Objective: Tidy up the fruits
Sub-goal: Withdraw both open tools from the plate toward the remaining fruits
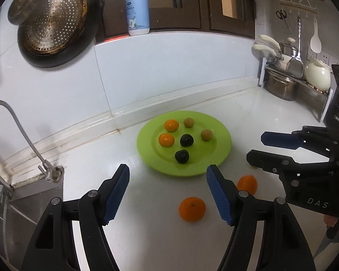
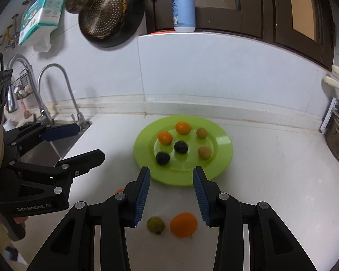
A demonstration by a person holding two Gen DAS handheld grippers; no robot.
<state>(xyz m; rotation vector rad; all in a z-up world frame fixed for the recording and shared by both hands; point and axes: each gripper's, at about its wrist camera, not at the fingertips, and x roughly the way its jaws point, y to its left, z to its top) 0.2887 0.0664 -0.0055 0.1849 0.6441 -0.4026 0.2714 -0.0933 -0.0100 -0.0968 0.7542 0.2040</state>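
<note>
A green plate [image 1: 221,144] [image 2: 223,155] on the white counter holds two oranges [image 1: 166,140], two dark plums [image 1: 187,140] and two tan fruits [image 1: 206,134]. Loose on the counter in front lie an orange [image 1: 192,209] between my left fingers, and another orange [image 1: 247,184] behind the right finger. In the right wrist view an orange [image 2: 183,224] and a small green fruit [image 2: 155,225] lie between my right fingers. My left gripper [image 1: 168,171] and right gripper [image 2: 171,174] are both open and empty, hovering just short of the plate.
A sink with faucet [image 1: 18,131] lies at left. A pan with a strainer [image 1: 54,27] hangs on the wall, a soap bottle [image 1: 137,6] stands on the sill. A dish rack with pots [image 1: 289,83] stands at right.
</note>
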